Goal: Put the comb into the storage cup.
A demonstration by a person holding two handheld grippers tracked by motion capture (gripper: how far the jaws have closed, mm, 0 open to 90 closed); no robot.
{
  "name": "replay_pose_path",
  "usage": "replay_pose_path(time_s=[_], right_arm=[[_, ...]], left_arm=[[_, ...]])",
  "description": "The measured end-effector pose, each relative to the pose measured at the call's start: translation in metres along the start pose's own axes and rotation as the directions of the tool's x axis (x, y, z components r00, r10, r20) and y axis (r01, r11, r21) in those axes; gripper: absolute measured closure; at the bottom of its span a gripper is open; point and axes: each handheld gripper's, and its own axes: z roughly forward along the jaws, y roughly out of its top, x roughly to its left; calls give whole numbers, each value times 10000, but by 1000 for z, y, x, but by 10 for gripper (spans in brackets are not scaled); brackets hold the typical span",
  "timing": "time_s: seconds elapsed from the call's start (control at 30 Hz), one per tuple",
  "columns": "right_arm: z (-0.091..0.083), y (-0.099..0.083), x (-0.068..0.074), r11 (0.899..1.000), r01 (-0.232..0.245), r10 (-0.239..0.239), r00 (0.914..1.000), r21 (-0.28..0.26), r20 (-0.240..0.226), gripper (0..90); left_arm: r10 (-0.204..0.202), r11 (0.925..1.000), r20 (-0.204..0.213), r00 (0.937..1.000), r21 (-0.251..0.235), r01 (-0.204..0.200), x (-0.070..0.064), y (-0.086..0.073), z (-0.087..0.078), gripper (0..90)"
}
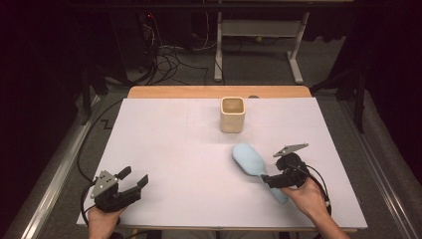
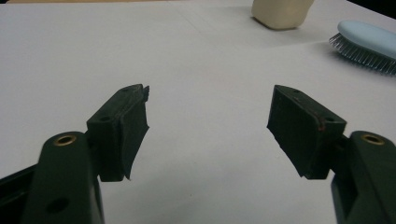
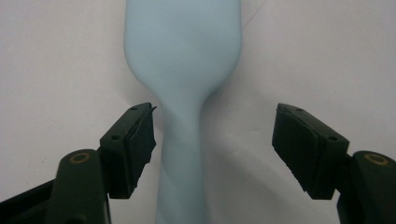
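Note:
A light blue hairbrush (image 1: 248, 158) lies bristles down on the white sheet (image 1: 174, 144), its handle pointing toward the person. My right gripper (image 1: 272, 172) is open and straddles that handle. In the right gripper view the handle (image 3: 182, 154) runs up between the jaws, close to the left fingertip (image 3: 135, 140) and well apart from the right one; the right gripper (image 3: 215, 116) grips nothing. My left gripper (image 1: 135, 176) rests open near the front left of the sheet. Its jaws stand wide over bare paper in the left gripper view (image 2: 210, 93), with the hairbrush (image 2: 369, 39) far off at upper right.
A beige square cup (image 1: 232, 114) stands upright toward the back middle of the sheet, also the cup (image 2: 280, 11) at the top of the left gripper view. The wooden table edge (image 1: 219, 92) shows behind the sheet. Cables and a desk frame lie on the floor beyond.

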Motion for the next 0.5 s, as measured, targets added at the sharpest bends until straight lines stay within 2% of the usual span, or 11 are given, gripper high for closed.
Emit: replay_pose_path(time_s=[0.27,0.5], right_arm=[[6,3,3,9981,53,-45,9999,616,-132,353],[12,8,8,9937,299,-278,9994,1080,-213,411]], left_arm=[[-36,10000,-30,10000,-36,36,0,0,0,293],[-48,10000,-41,10000,-35,48,0,0,0,293]])
